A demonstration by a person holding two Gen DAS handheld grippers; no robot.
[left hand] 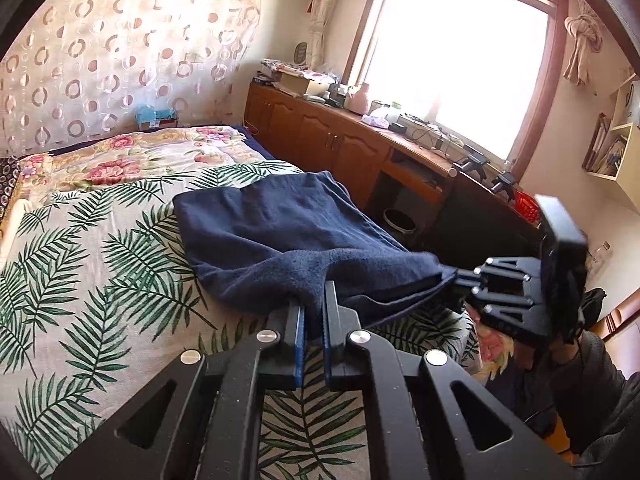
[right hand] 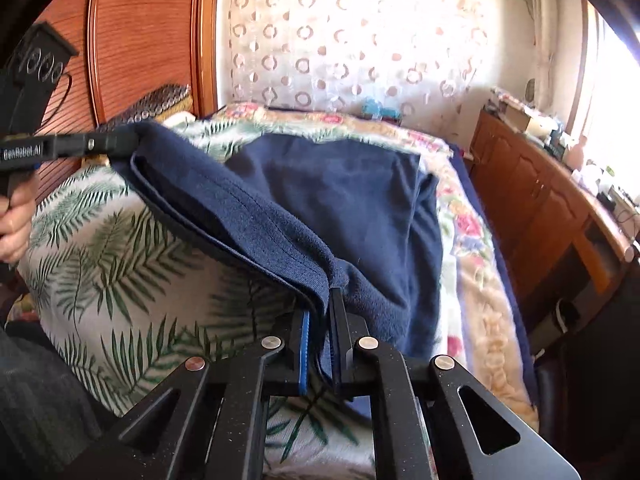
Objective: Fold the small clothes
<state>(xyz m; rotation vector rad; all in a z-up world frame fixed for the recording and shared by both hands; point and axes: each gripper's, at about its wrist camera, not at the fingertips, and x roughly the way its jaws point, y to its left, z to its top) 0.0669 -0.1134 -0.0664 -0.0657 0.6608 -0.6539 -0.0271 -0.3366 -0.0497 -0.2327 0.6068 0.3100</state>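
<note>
A dark navy garment (left hand: 276, 228) lies on the palm-leaf bedspread (left hand: 100, 264), its near hem lifted off the bed. My left gripper (left hand: 314, 300) is shut on one corner of that hem. My right gripper (left hand: 450, 276), seen at the right of the left wrist view, pinches the other corner. In the right wrist view the right gripper (right hand: 322, 312) is shut on the navy garment (right hand: 340, 192), and the hem stretches up-left to the left gripper (right hand: 128, 140), held by a person's hand (right hand: 14, 220).
The bed fills both views, with a floral quilt (left hand: 132, 156) at its far end. A wooden cabinet (left hand: 328, 136) with clutter on top runs under the window beside the bed. A wooden headboard (right hand: 140, 32) stands at the left in the right wrist view.
</note>
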